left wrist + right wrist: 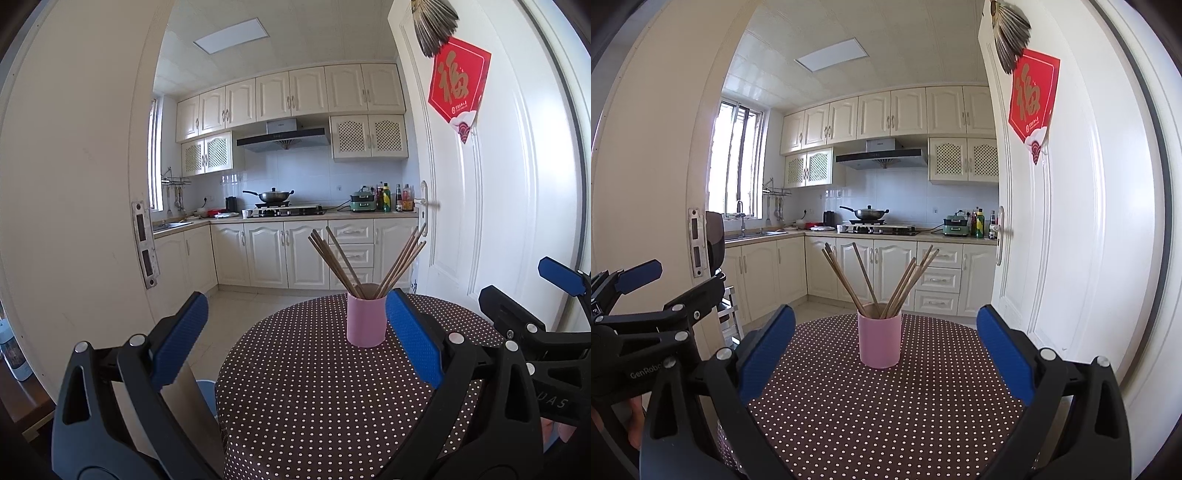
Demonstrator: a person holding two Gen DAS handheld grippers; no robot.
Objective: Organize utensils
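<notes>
**Both hand-held grippers wide open before the chopstick cup**

Left wrist view: your left hand-held gripper (295,332) is spread wide and empty. The pink cup (366,321) of chopsticks (364,258) stands upright on the dotted desk (314,387), just beside its right finger.

Right wrist view: your right hand-held gripper (886,345) is likewise wide and empty, the cup centred between its fingers.

Both wrist cameras sit low at the near edge of the dotted table (314,387), facing the far kitchen. Left view looks from the left, right view from the right; both share the pink cup (879,341).
</notes>
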